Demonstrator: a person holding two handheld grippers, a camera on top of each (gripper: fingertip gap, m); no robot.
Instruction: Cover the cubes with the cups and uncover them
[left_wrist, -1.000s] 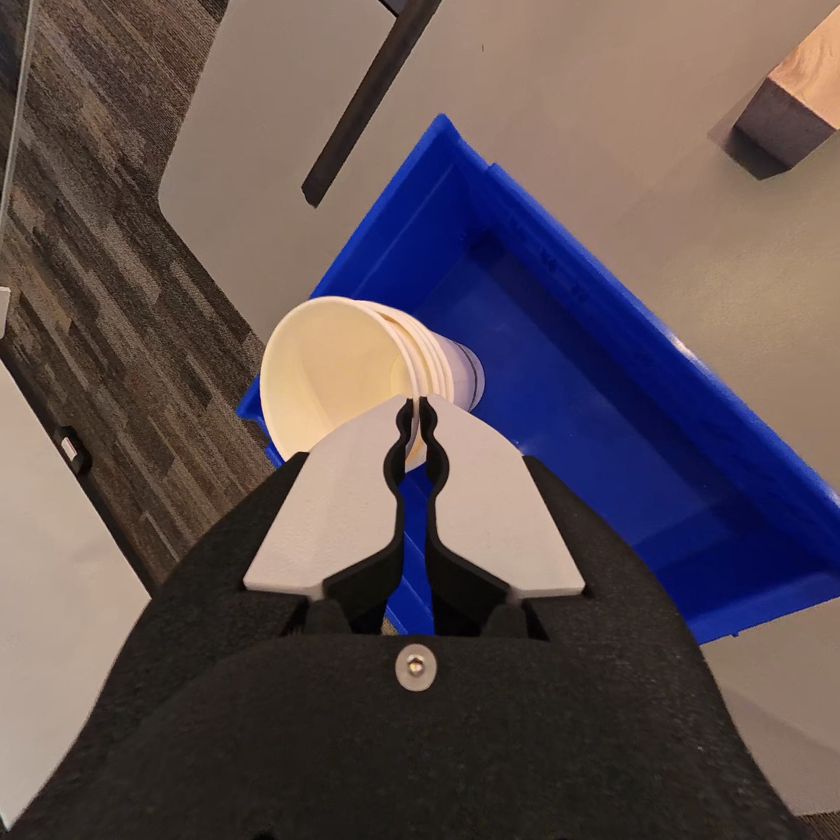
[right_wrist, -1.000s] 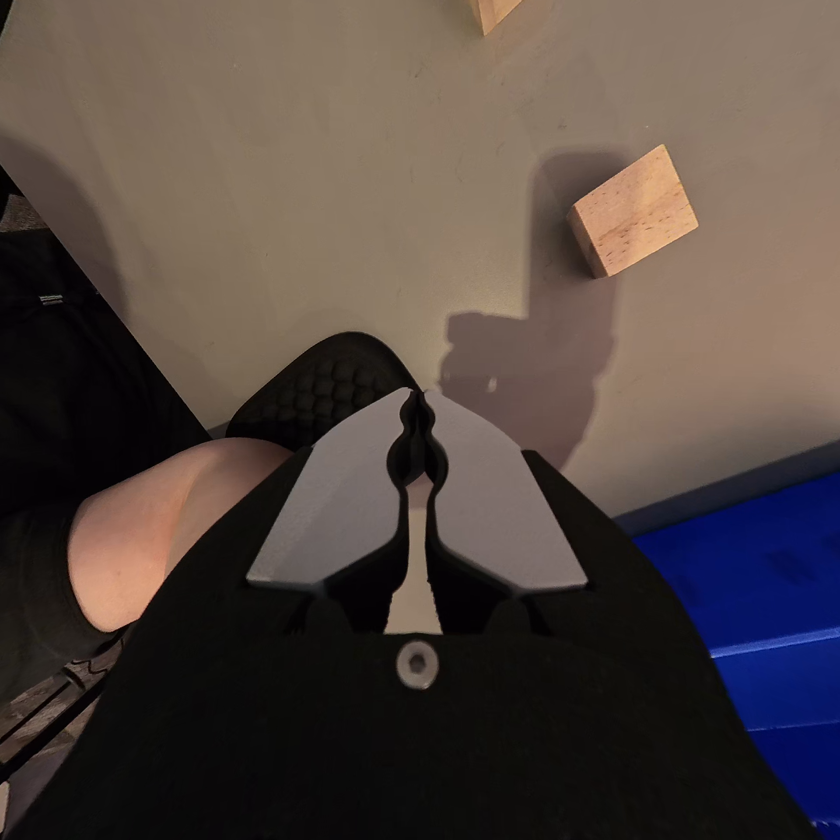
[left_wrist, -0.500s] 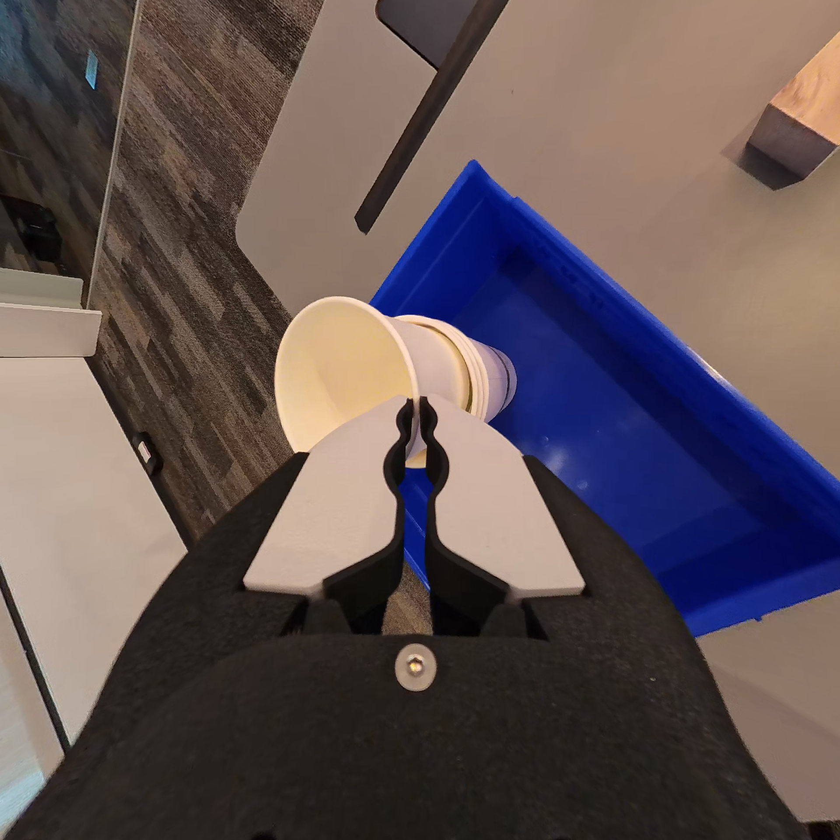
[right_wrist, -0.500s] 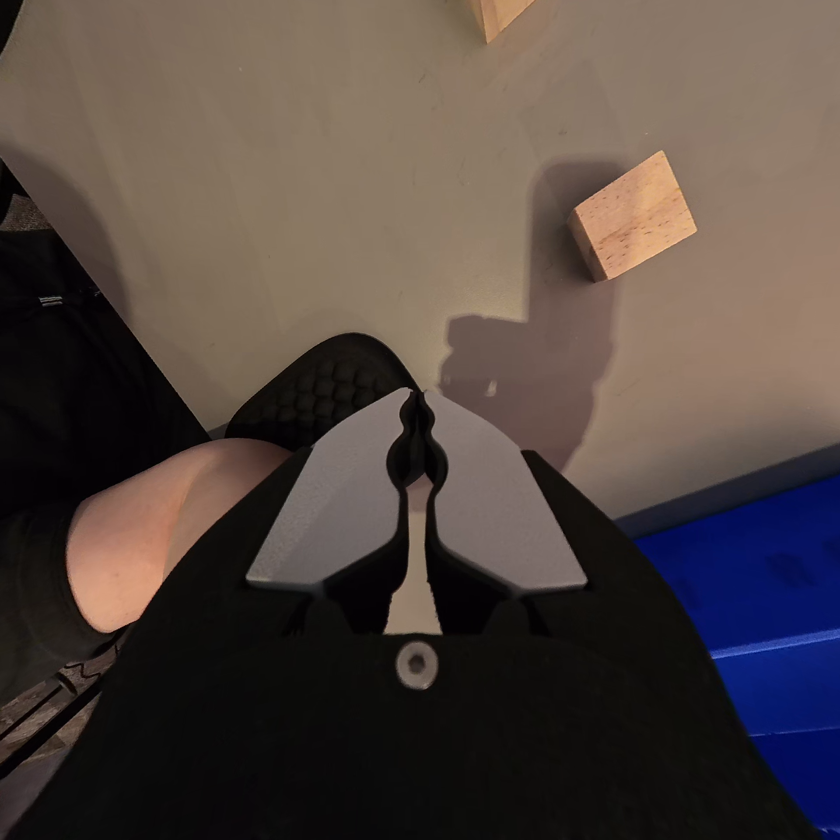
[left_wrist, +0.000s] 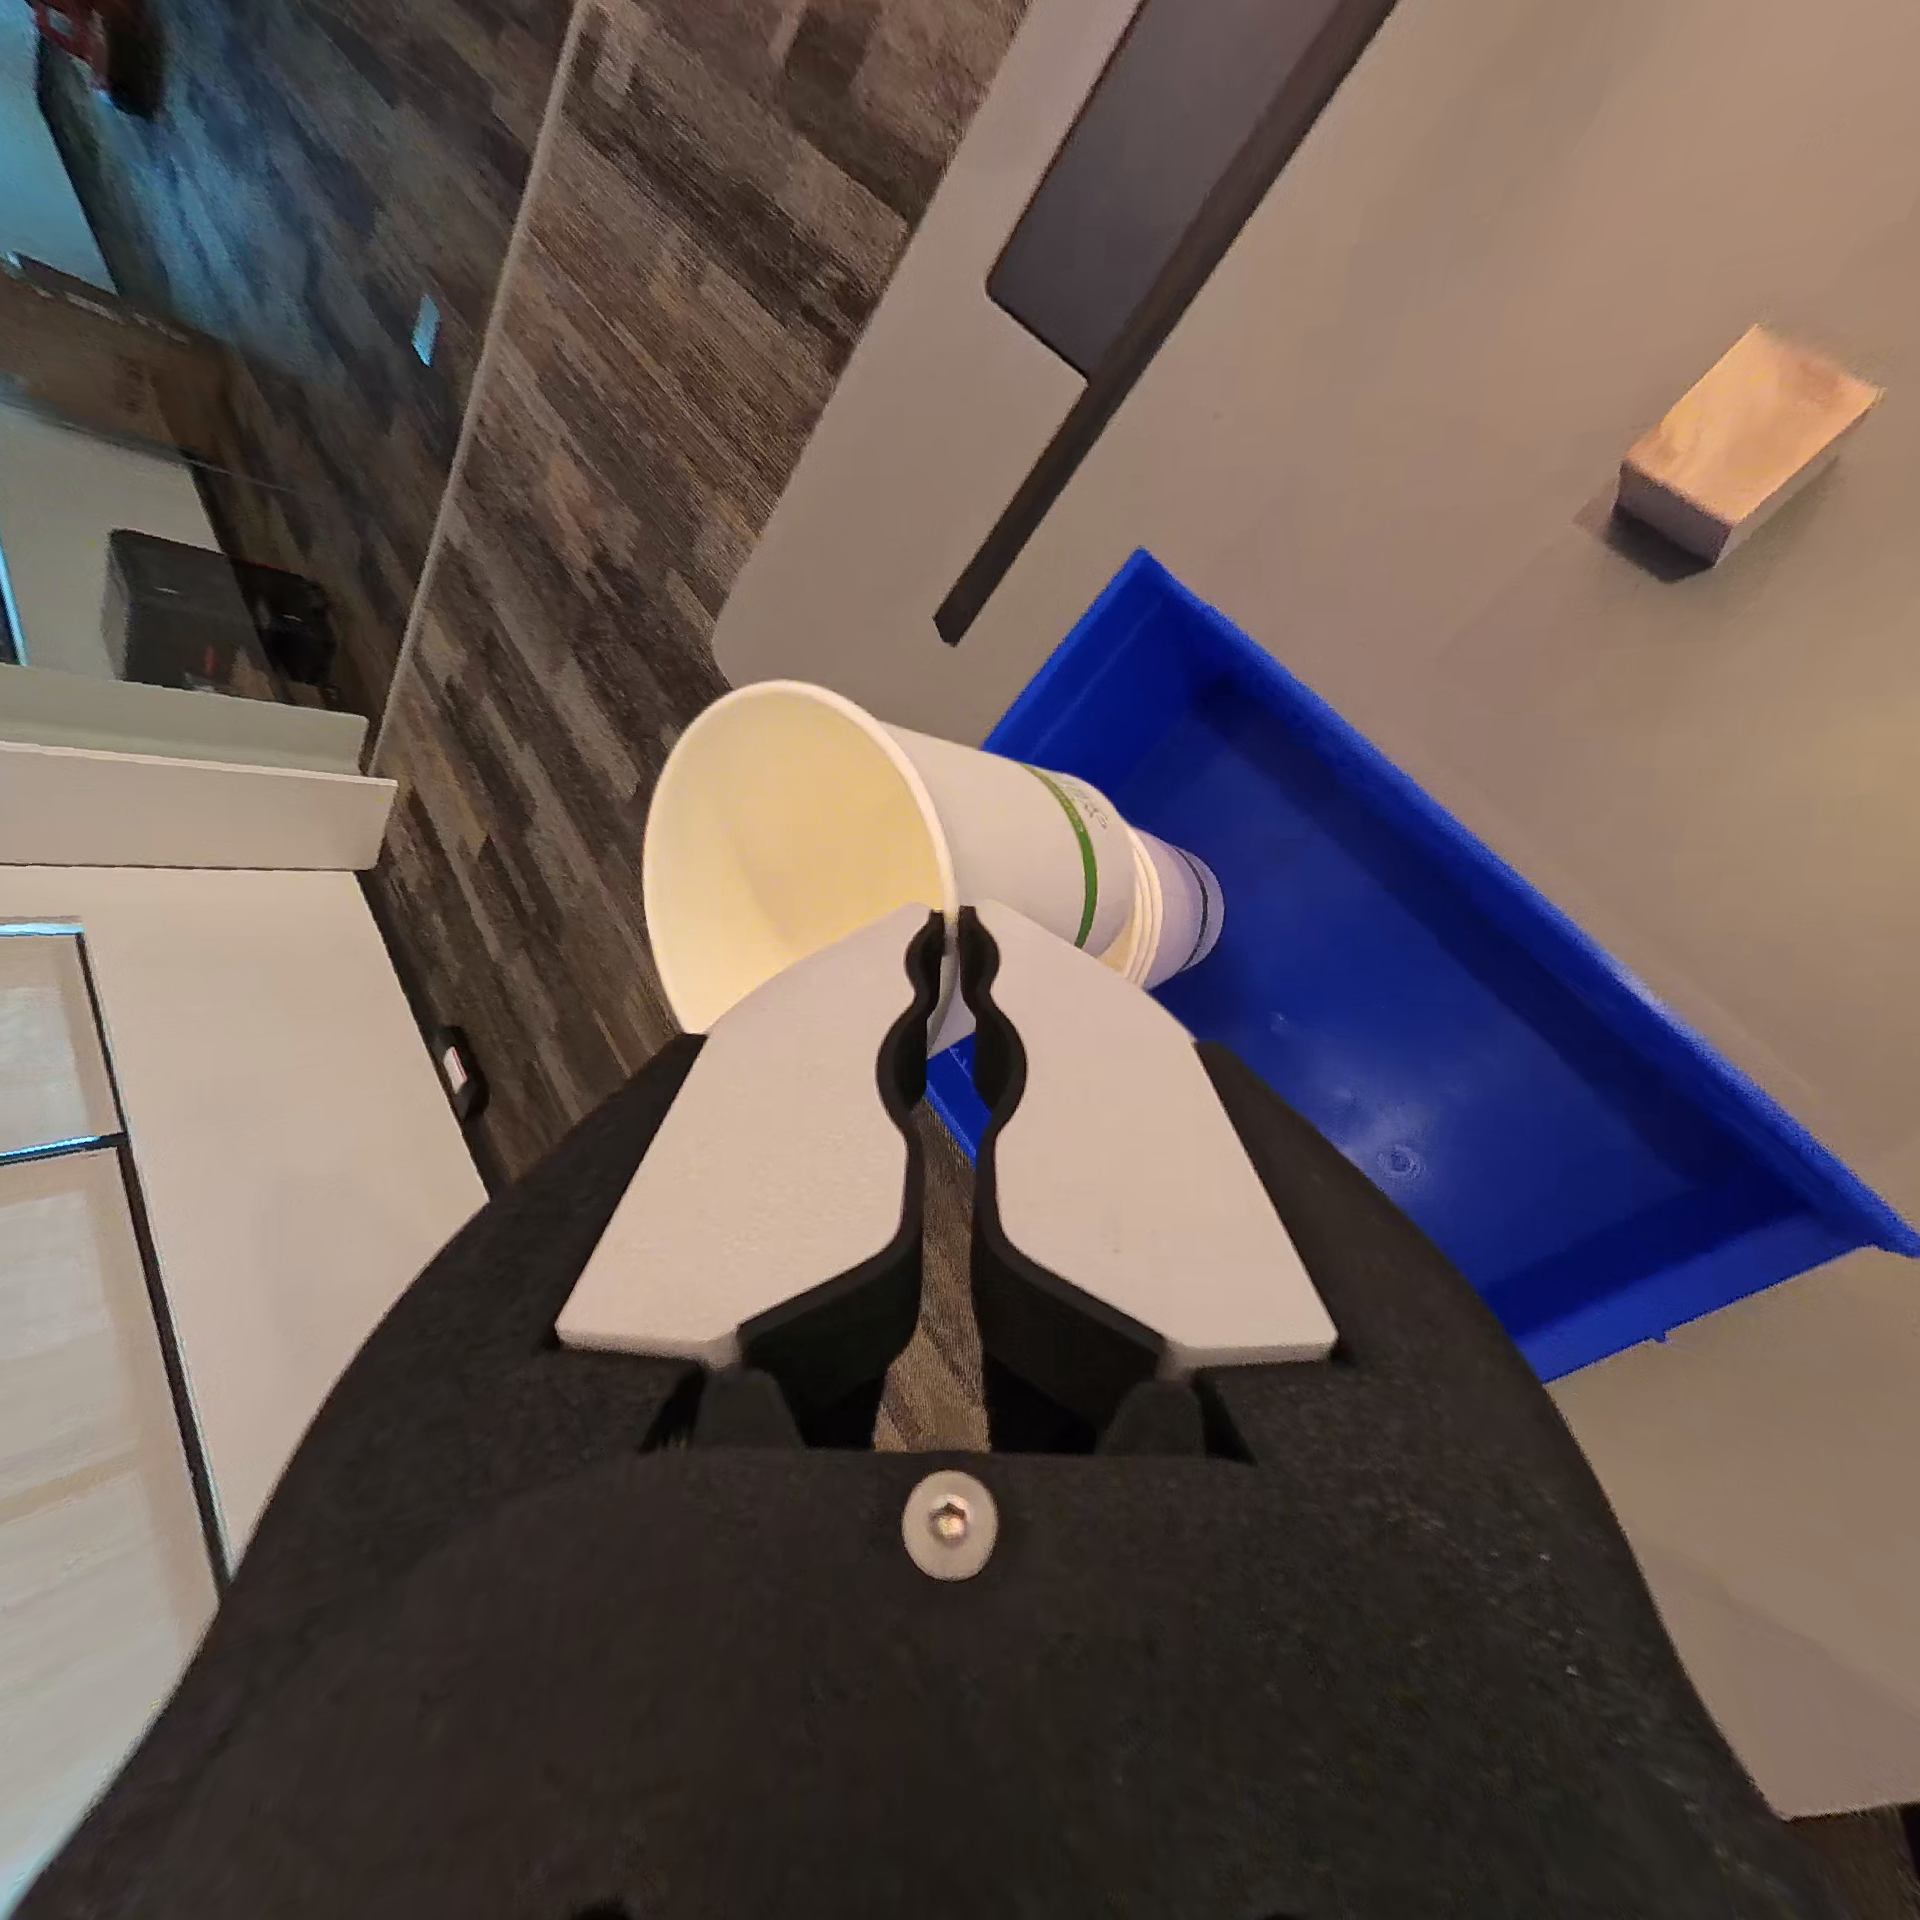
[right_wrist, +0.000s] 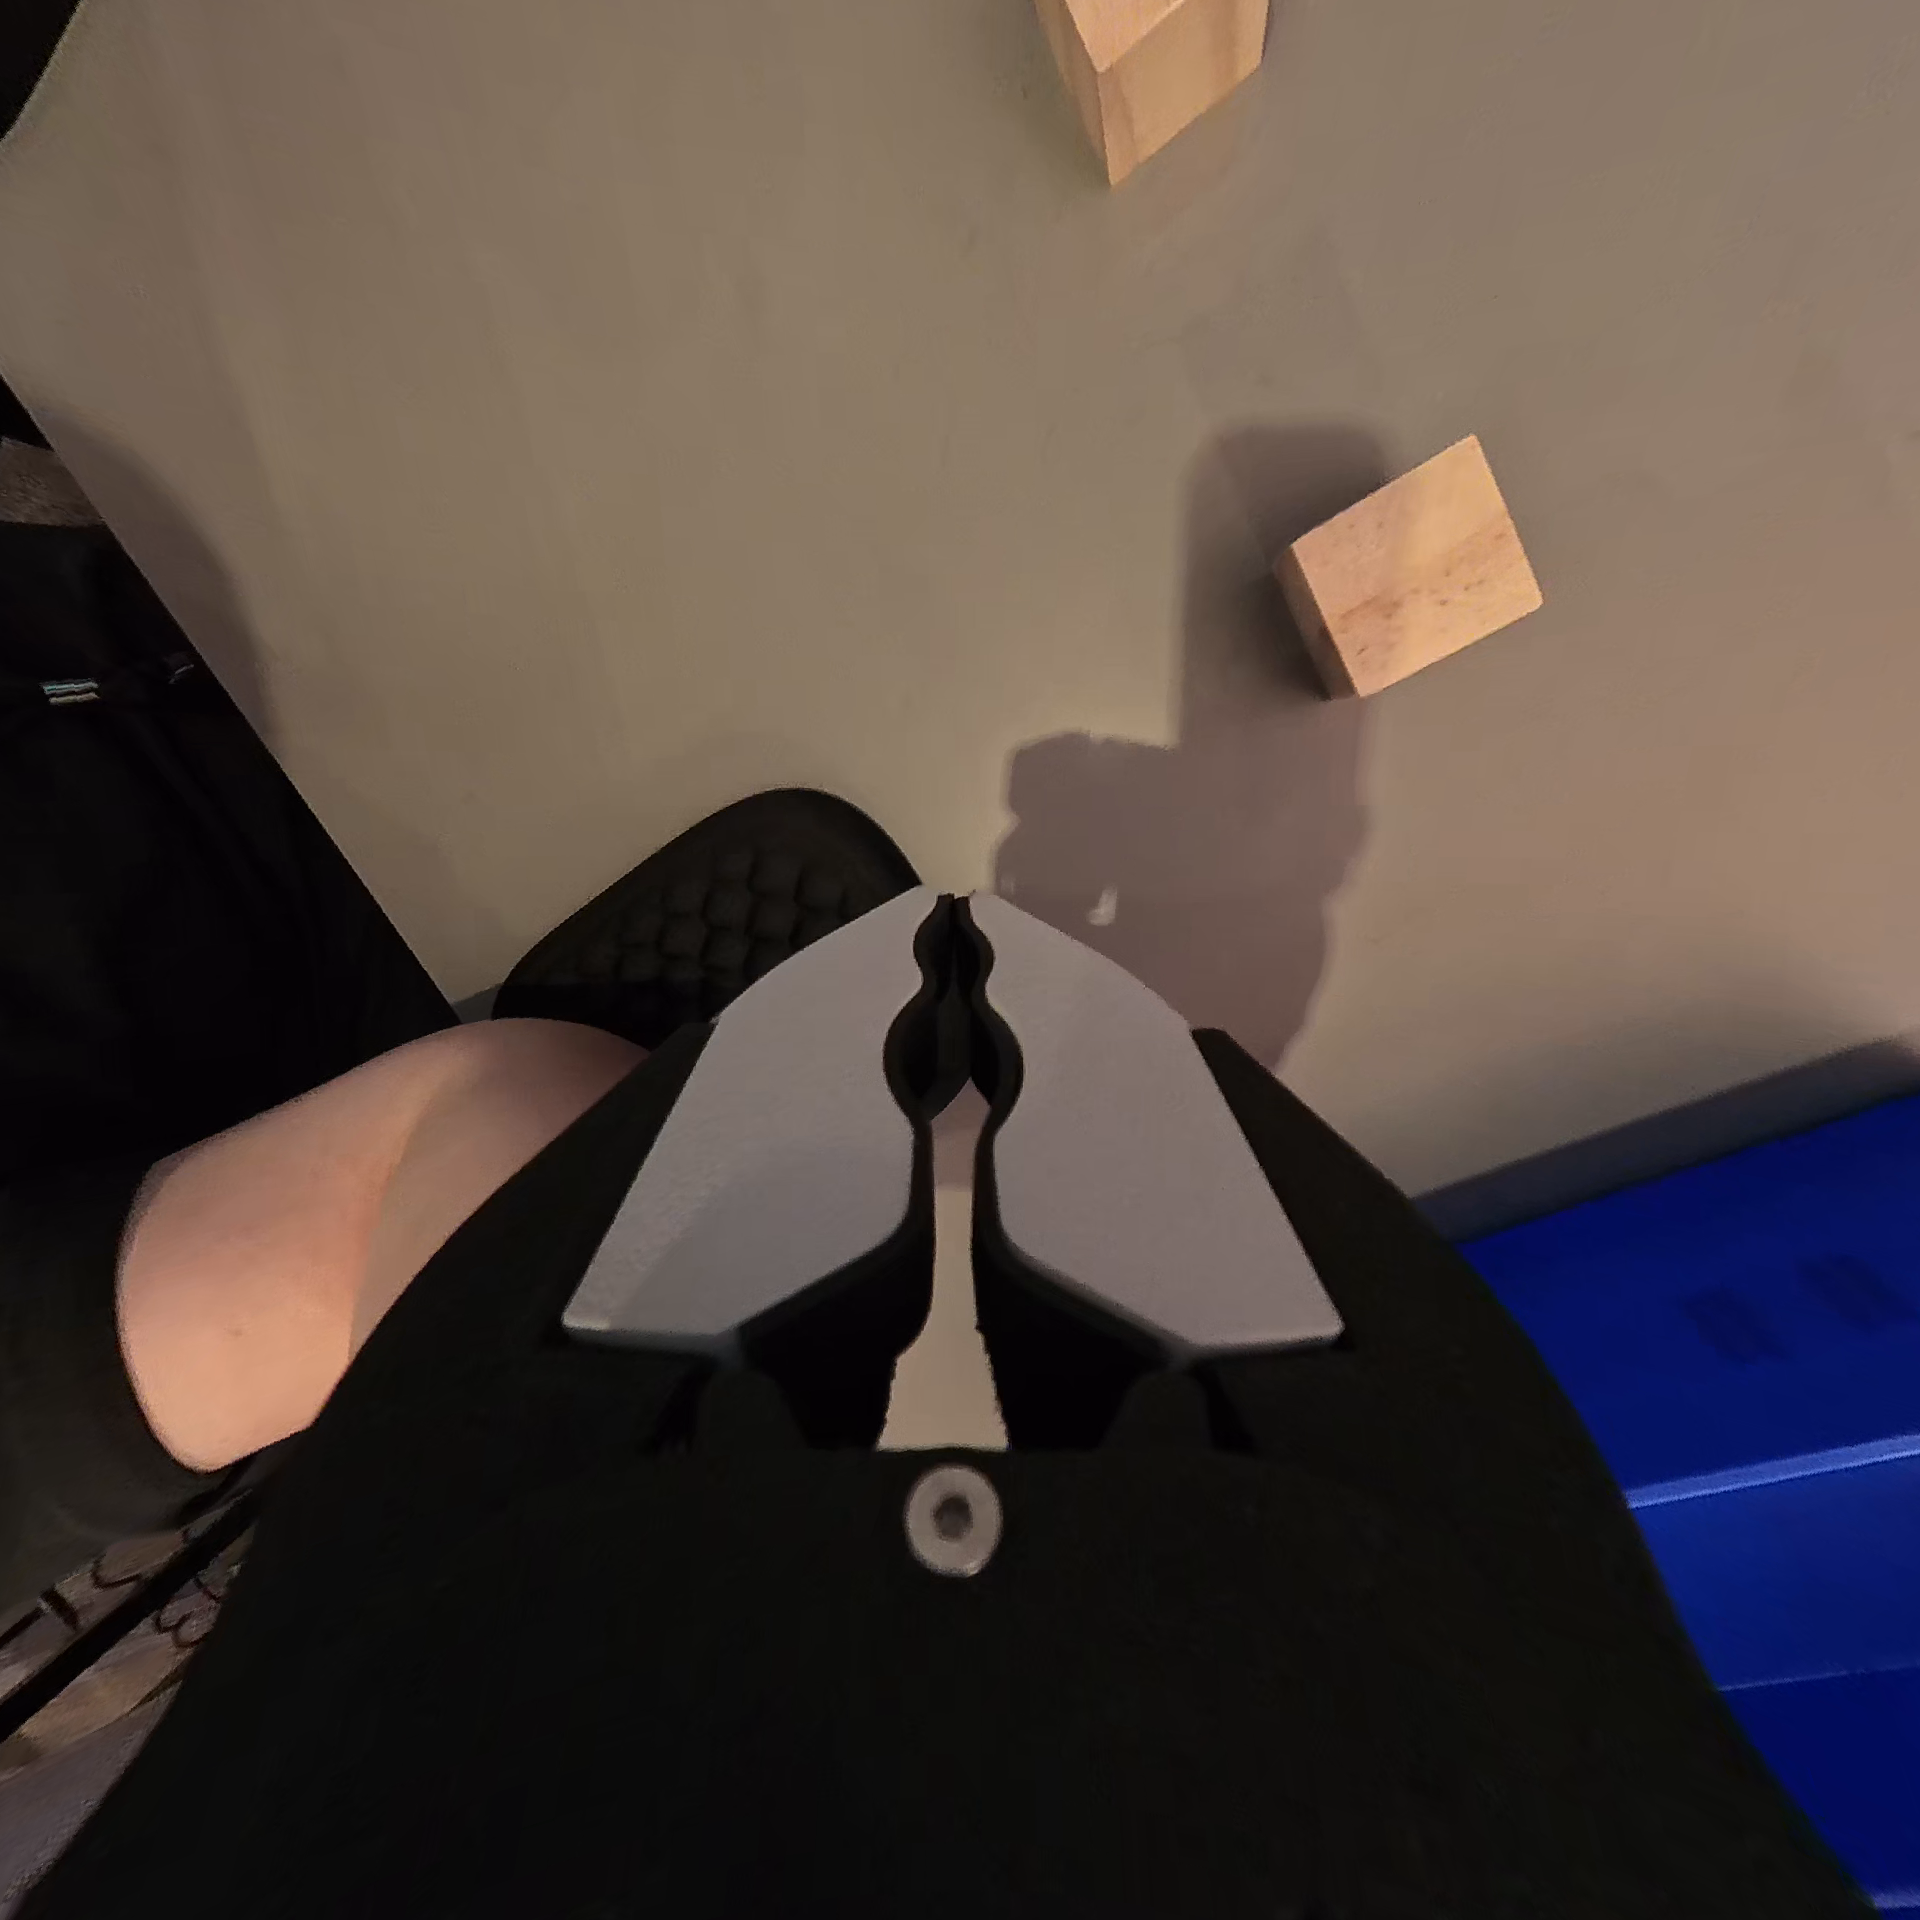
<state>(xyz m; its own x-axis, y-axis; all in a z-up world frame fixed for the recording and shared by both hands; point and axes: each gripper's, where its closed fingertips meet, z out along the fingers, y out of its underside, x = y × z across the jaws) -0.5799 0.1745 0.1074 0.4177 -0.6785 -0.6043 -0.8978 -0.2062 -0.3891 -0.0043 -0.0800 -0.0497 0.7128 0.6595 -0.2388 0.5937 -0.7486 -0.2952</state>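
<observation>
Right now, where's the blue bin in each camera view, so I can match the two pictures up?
Left wrist view: the blue bin runs from centre to lower right, beyond the held stack of cups.
Right wrist view: only a part of the bin shows, at the lower right edge.
Shared landmark: the grey table it sits on.

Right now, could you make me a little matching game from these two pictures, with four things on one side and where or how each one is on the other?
Things
1. stack of paper cups
2. blue plastic bin
3. wooden block
4. right gripper

States
A. lies uncovered on the grey table
B. shut, with nothing between its fingers
C. held tilted by its rim in the left gripper
D. sits on the table with nothing lying in the part that shows

Pairs: 1-C, 2-D, 3-A, 4-B
</observation>
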